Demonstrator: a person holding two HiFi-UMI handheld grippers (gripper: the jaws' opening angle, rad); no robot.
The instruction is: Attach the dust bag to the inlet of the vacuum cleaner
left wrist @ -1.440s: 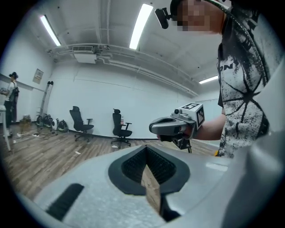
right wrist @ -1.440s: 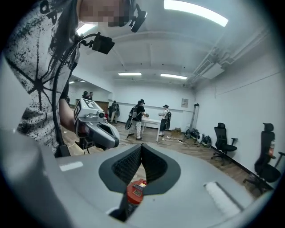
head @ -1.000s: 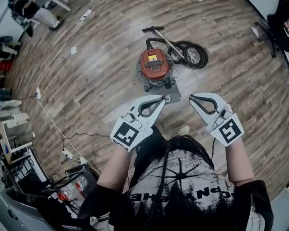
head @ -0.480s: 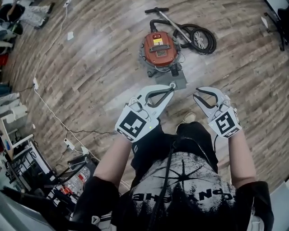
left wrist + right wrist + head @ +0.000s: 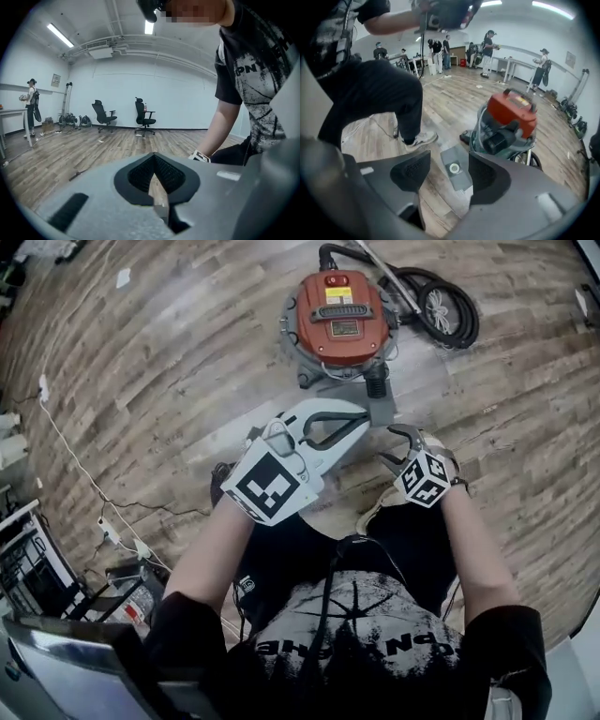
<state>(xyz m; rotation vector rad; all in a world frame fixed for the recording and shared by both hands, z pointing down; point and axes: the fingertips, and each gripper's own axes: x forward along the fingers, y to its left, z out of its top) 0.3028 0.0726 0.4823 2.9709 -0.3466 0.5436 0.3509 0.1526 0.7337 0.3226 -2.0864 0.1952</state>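
The red vacuum cleaner (image 5: pixel 337 310) stands on the wood floor, its black inlet (image 5: pixel 375 385) facing me. The grey dust bag (image 5: pixel 382 411) lies flat on the floor in front of it; its white ring (image 5: pixel 453 168) shows in the right gripper view. My right gripper (image 5: pixel 394 448) points steeply down over the bag. Its jaws have just been opening and now stand wide, with nothing pressed between them (image 5: pixel 449 173). My left gripper (image 5: pixel 362 415) is shut and empty beside the bag's left edge; in the left gripper view (image 5: pixel 158 201) it looks across the room.
A black hose (image 5: pixel 441 306) is coiled behind the vacuum at the right. Cables (image 5: pixel 94 493) run over the floor at the left. My shoe (image 5: pixel 419 138) stands left of the bag. Office chairs (image 5: pixel 143 115) and other people (image 5: pixel 490 47) are far off.
Both grippers have dropped toward the floor and the vacuum looms larger. The right gripper tipped downward and its jaws went from nearly shut to wide. The left stayed shut.
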